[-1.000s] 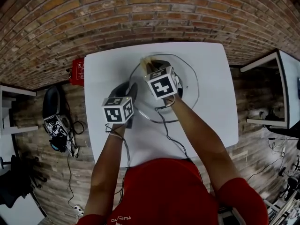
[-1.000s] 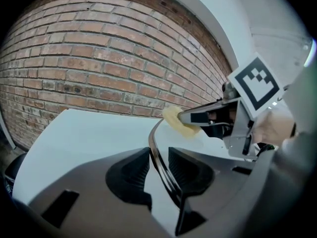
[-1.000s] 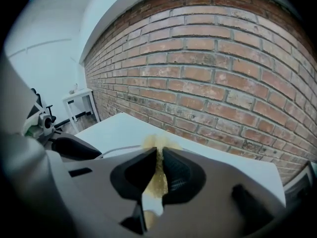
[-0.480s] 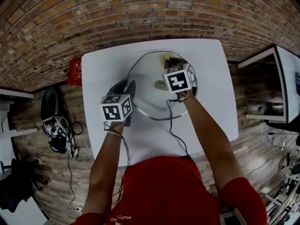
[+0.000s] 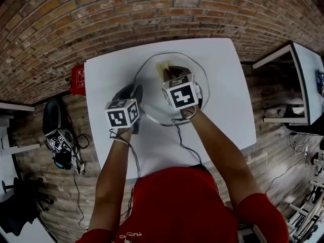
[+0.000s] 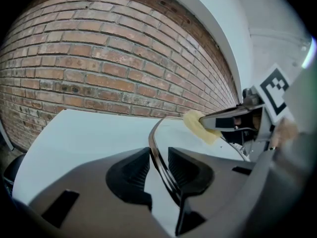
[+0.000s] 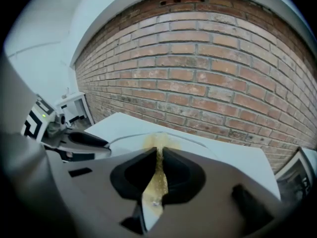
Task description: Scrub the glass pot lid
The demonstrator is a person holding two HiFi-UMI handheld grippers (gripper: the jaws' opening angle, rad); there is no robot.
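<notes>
The glass pot lid (image 5: 154, 97) with a metal rim lies on the white table (image 5: 228, 90). My left gripper (image 5: 136, 94) is at the lid's left edge, shut on the rim. In the left gripper view the dark rim (image 6: 154, 138) runs between my left gripper's (image 6: 158, 156) pads. My right gripper (image 5: 170, 74) is over the far half of the lid, shut on a yellow sponge (image 5: 165, 66). The sponge (image 7: 157, 175) is squeezed flat between my right gripper's (image 7: 158, 155) pads and its far end rests on the lid (image 7: 131, 139). The sponge (image 6: 200, 127) also shows in the left gripper view.
A brick wall (image 5: 152, 14) rises behind the table. A red box (image 5: 78, 79) sits by the table's left edge, with a black bag and cabled gear (image 5: 61, 135) on the floor. White furniture (image 5: 304, 85) stands to the right. Cables trail from both grippers.
My right gripper, with the sponge, swept right across the far part of the lid and came back left. The left gripper kept its hold on the rim.
</notes>
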